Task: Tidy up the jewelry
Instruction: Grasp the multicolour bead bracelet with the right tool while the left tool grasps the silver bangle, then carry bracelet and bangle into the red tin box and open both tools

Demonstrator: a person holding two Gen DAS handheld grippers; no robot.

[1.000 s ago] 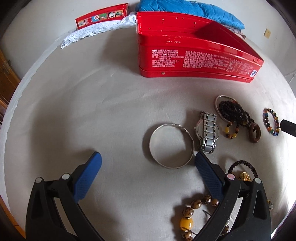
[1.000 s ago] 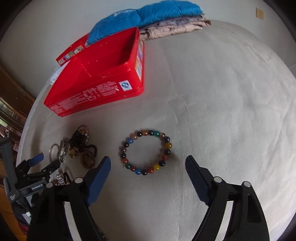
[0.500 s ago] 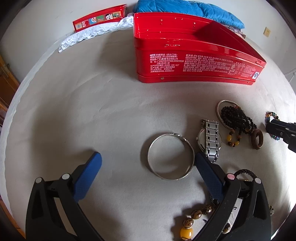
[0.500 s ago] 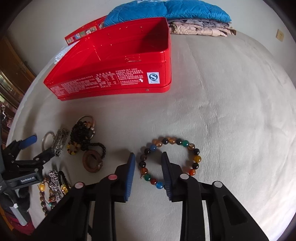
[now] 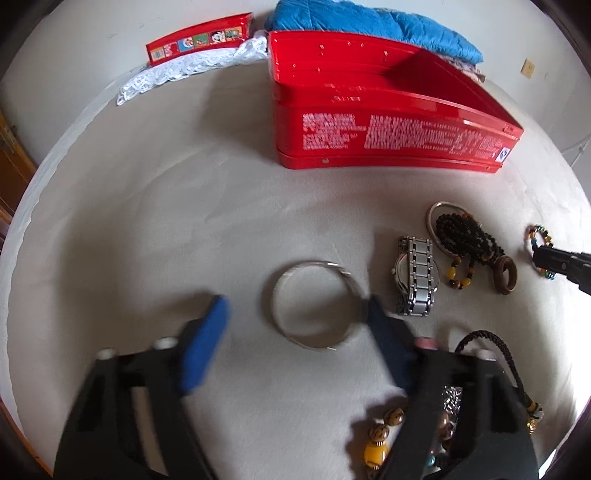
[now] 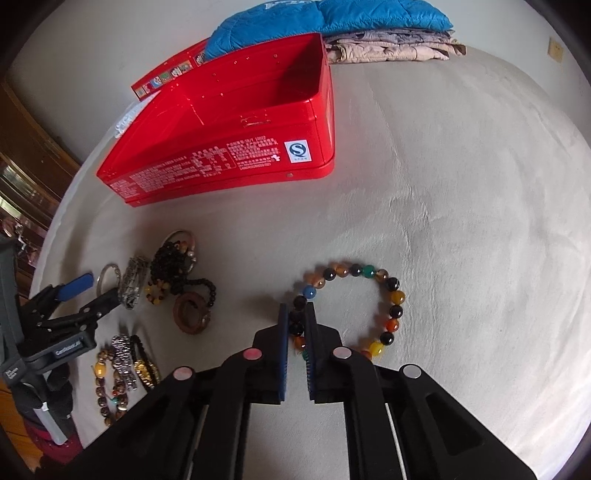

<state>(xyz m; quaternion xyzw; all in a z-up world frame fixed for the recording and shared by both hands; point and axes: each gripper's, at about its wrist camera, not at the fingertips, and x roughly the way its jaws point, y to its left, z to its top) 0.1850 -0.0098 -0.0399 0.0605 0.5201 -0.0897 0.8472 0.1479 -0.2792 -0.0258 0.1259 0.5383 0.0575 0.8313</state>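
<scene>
**A:** Bracelet of mixed coloured beads (image 6: 354, 310) first: where did it lie?

**B:** On the pale cloth, in front of the red tin (image 6: 236, 147) and off toward its labelled end, well apart from the other pieces. The right gripper (image 6: 295, 317) had its jaws drawn nearly together on the near-left run of beads, a dark bead or two caught between the blue pads.

**A:** How would it handle?

**B:** Light, I judged, and limp. Round, polished beads on a cord, so the loop would sag and swing from wherever it was pinched, and a bead could roll out of the pads. Taking it across the strand, as here, seemed the sound hold.

**A:** And the other tool?

**B:** The left gripper (image 5: 295, 325) stood wide open, holding nothing, its fingers astride the silver bangle (image 5: 314, 302), which lay in front of the tin's middle. The frame was blurred, so whether the inner finger touched the bangle I could not tell. That one would be stiff and slick.

**A:** Round about?

**B:** A steel watch (image 5: 415, 280), black beads (image 5: 465, 236) and a wooden ring (image 5: 504, 275) lay toward the tin's labelled end. The tin stood open and looked empty. Behind it were a blue quilt (image 6: 325, 18) and folded cloth, with white lace (image 5: 192, 70) by its far corner. The cloth (image 6: 461, 192) was soft and napped.
</scene>
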